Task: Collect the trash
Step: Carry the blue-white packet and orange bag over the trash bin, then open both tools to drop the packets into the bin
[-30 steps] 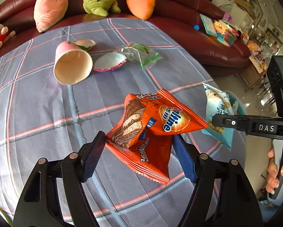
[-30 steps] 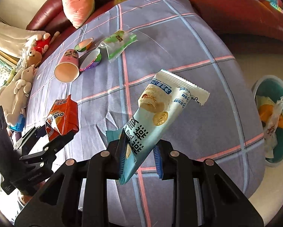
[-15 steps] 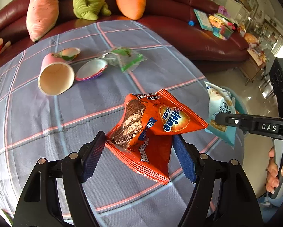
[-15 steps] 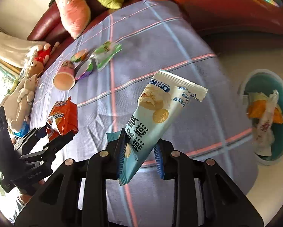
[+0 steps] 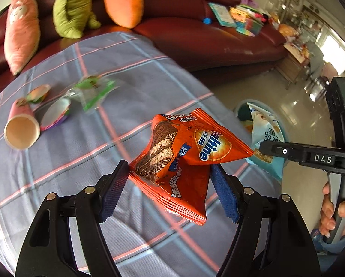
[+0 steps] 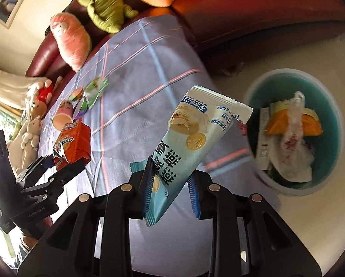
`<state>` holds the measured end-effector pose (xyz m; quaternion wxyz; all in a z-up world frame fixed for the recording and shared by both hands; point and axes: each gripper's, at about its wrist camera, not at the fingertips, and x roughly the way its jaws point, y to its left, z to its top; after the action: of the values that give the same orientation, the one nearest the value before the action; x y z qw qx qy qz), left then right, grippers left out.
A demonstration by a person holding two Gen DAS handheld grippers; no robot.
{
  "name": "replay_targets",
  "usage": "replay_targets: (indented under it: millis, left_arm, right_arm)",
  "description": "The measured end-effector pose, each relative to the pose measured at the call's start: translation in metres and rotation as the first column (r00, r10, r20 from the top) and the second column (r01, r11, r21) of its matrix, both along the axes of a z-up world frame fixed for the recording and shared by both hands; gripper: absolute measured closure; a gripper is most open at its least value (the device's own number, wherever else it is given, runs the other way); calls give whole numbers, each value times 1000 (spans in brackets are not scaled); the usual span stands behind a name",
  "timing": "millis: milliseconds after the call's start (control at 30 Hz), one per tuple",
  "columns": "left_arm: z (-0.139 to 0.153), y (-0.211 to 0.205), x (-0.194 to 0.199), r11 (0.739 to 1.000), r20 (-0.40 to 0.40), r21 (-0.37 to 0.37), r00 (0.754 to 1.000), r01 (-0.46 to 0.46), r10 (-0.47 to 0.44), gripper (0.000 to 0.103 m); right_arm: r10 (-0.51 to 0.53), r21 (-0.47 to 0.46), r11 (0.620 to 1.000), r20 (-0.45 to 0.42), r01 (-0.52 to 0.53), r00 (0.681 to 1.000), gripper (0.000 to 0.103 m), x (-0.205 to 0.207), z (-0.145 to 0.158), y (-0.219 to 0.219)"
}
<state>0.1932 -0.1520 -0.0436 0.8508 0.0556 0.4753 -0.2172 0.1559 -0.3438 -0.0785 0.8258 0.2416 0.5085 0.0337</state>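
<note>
My left gripper (image 5: 170, 182) is shut on an orange snack wrapper (image 5: 184, 159) and holds it above the checked tablecloth (image 5: 84, 152). My right gripper (image 6: 170, 182) is shut on a light blue snack wrapper (image 6: 190, 136), held over the table's right edge next to the teal trash bin (image 6: 334, 138). The bin holds several pieces of trash. The blue wrapper (image 5: 267, 133) and bin (image 5: 241, 110) also show in the left wrist view. The left gripper with the orange wrapper (image 6: 72, 140) shows at the left of the right wrist view.
On the table's far left lie a pink paper cup (image 5: 21, 127), a foil lid (image 5: 55, 115), a small cup lid (image 5: 37, 91) and a green clear wrapper (image 5: 94, 90). Plush toys (image 5: 73, 11) sit on the red sofa (image 5: 207, 39) behind. The bin stands on the tiled floor.
Both grippers have moved right with their wrappers. The blue wrapper now hangs beside the bin, which is much closer and larger in the right wrist view. The table litter has slid left.
</note>
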Motion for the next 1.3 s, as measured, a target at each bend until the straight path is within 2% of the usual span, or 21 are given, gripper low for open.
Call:
replay_targets:
  millis: [400,767,1000,1200,1300]
  left_arm:
    - [6,-99,2,986,25,29,986,165,-166,30]
    - [-23,-197,3,952,-26,50,953,302,-301,30]
    - [-46,-236,10,936,-76,58,936,347,-343,29]
    - [-60,-253,18,923,-95,66,923,380,-373,29]
    - [-66,-254,25,926,-107,55,924,373,-366,29]
  right_arm:
    - [-149,-61,987,44,151,988,75,-36,19,-103]
    - [-238,-53,970,2,238,971,74,-60,1,-165]
    - [-269,-46,963,-37,267,963,74,-68,-11,-190]
    - [-294,-40,956,-49,292,955,74,-72,-15,-206]
    - [-293,-48,956,-55,291,954,73,-71,-15,-211]
